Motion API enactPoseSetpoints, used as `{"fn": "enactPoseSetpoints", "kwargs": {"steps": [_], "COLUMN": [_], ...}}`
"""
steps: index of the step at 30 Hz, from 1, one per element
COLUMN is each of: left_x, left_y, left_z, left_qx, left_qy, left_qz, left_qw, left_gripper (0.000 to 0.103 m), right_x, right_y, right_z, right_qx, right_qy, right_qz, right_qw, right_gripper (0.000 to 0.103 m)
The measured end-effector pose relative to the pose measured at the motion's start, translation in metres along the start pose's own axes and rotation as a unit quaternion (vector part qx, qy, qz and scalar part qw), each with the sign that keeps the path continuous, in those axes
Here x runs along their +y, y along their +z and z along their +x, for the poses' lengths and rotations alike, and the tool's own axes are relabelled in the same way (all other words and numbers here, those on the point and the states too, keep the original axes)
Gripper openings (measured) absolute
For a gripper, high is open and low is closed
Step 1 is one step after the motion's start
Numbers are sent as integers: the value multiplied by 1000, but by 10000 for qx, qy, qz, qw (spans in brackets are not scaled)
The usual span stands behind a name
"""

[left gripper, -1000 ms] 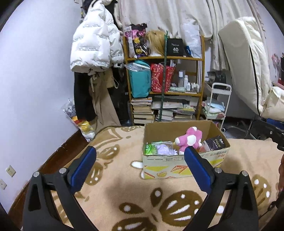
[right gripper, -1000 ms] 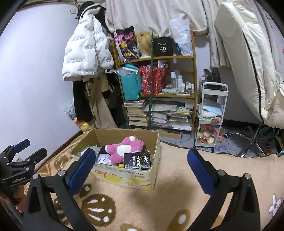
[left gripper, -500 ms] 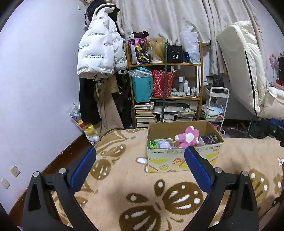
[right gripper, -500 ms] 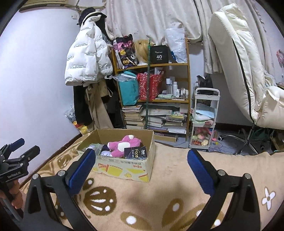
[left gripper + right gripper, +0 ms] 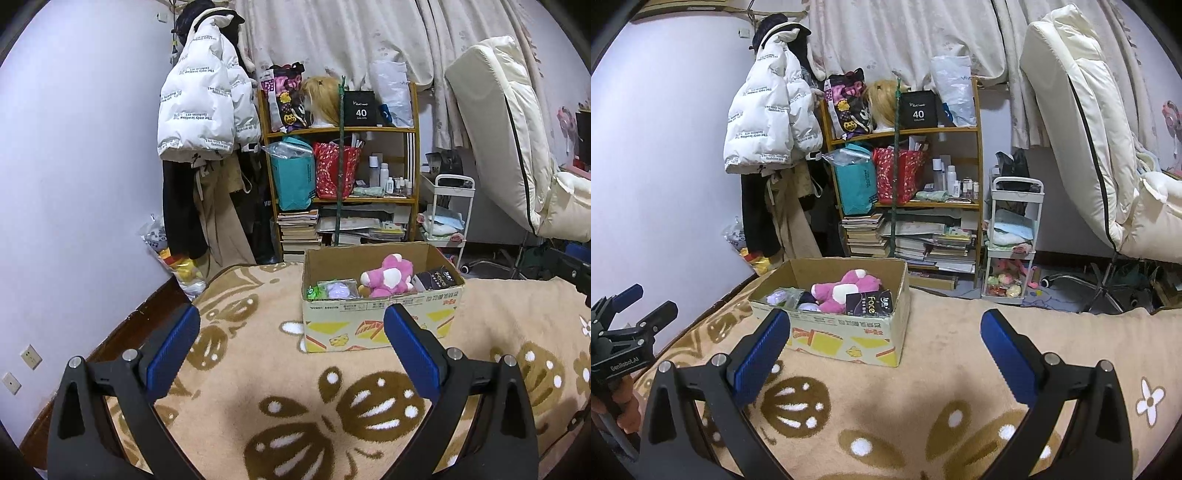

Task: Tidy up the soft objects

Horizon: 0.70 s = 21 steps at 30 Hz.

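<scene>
We hold our left gripper [image 5: 291,332] and right gripper [image 5: 884,334] spread, empty, above the beige patterned blanket [image 5: 295,387], facing the open cardboard box [image 5: 380,325] with its pink plush toy [image 5: 386,276].

Plush toy [image 5: 388,275] inside cardboard box [image 5: 380,325] on blanket [image 5: 295,387], bookshelf [image 5: 341,177] behind.

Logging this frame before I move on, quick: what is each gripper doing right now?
Left gripper: open, jaws wide apart, holding nothing.
Right gripper: open, jaws wide apart, holding nothing.
</scene>
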State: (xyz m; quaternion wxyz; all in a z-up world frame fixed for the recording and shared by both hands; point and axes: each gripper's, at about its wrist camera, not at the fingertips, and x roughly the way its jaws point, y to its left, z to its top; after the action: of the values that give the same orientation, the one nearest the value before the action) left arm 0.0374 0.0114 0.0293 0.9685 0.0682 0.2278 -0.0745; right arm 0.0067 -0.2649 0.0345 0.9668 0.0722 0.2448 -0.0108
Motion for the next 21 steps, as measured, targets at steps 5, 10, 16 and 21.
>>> {"fn": "enactPoseSetpoints", "kwargs": {"steps": [5, 10, 16, 21], "left_x": [0, -1, -4, -5], "left_y": [-1, -1, -2, -1], "left_z": [1, 4, 13, 14], "left_qx": [-21, -24, 33, 32], "left_qy": [27, 39, 46, 39], "left_qz": [15, 9, 22, 16], "left_qw": [10000, 10000, 10000, 10000], "left_gripper": [99, 99, 99, 99], "right_x": [-4, -5, -7, -10], "right_y": [-4, -6, -6, -6], "right_z": [11, 23, 28, 29], "right_qx": [71, 185, 198, 192], "right_qy": [-44, -62, -88, -109], "right_qz": [-24, -83, -57, -58], "right_qw": [10000, 9998, 9997, 9997], "right_gripper": [103, 103, 103, 103]}}
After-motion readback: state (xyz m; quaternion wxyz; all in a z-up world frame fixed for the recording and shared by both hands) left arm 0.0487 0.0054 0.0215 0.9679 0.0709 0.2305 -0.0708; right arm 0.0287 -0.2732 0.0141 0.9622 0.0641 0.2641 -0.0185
